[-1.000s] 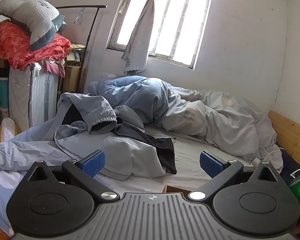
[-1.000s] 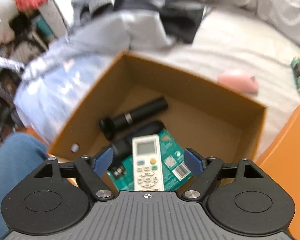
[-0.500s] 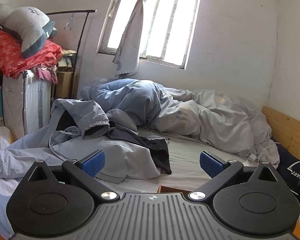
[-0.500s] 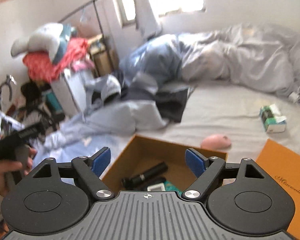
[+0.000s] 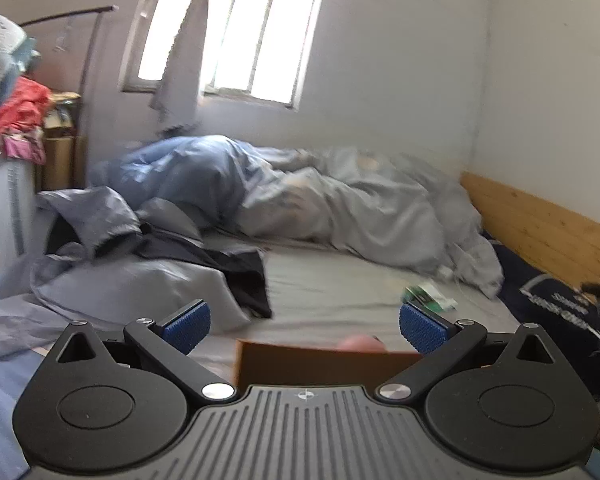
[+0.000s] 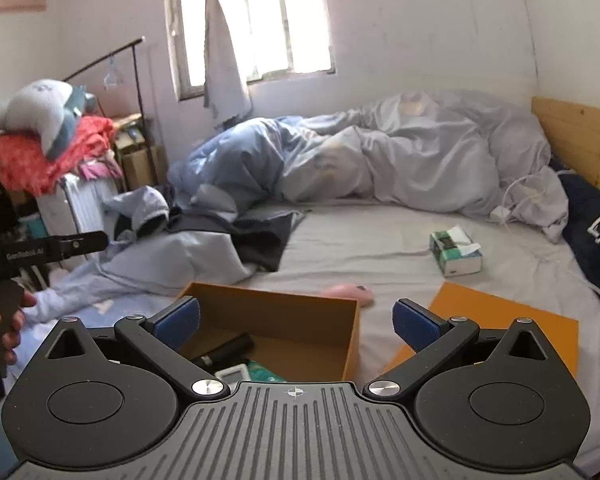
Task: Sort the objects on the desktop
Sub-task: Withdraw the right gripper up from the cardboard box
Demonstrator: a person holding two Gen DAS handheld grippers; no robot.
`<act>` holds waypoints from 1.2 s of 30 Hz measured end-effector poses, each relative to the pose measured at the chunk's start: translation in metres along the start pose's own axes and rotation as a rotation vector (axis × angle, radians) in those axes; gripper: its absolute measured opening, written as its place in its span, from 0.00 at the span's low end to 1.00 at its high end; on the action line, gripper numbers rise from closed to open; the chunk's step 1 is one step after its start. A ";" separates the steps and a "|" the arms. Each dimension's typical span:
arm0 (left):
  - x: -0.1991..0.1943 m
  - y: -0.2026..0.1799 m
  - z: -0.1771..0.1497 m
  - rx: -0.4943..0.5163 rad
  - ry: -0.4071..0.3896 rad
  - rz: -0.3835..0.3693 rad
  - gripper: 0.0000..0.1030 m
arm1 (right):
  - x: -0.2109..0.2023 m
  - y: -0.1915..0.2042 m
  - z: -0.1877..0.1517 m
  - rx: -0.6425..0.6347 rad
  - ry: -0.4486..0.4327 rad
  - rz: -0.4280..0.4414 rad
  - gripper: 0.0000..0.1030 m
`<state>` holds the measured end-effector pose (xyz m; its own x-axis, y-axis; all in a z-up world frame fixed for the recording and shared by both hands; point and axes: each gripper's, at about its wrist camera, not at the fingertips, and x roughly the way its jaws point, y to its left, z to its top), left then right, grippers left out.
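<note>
Right gripper (image 6: 295, 320): fingers wide and opening, nothing between them. Just beyond, at 12 o'clock, open cardboard box (image 6: 283, 320) on the bed (image 6: 380, 240), holding a white remote (image 6: 232, 374), black cylinder (image 6: 227, 352), green packet (image 6: 265, 372). Pink mouse (image 6: 350, 294) at the box's far corner (touching? unclear). Orange lid (image 6: 500, 320) at 2 o'clock; tissue pack (image 6: 456, 254) farther. Left gripper (image 5: 304, 326): fingers wide, empty.

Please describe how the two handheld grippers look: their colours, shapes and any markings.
Both the left gripper and right gripper have ribbed black bodies, two round black housings, silver pivot screws and blue textured pads. Seen from the side, the left one shows white lettering.
</note>
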<state>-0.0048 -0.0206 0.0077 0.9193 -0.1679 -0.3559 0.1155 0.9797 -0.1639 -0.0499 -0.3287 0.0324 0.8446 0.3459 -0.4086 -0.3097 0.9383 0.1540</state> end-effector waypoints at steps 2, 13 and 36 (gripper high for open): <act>0.000 -0.008 -0.002 0.014 0.001 -0.017 1.00 | -0.006 -0.003 0.000 0.017 -0.049 -0.012 1.00; 0.006 -0.027 -0.013 0.111 0.039 0.008 1.00 | -0.003 -0.041 -0.014 0.189 -0.053 -0.048 1.00; 0.013 -0.034 -0.012 0.121 0.091 0.002 1.00 | -0.008 -0.043 -0.017 0.207 -0.042 -0.070 1.00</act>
<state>-0.0013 -0.0571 -0.0029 0.8824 -0.1697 -0.4388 0.1631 0.9852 -0.0531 -0.0507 -0.3714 0.0134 0.8795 0.2759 -0.3878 -0.1574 0.9376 0.3101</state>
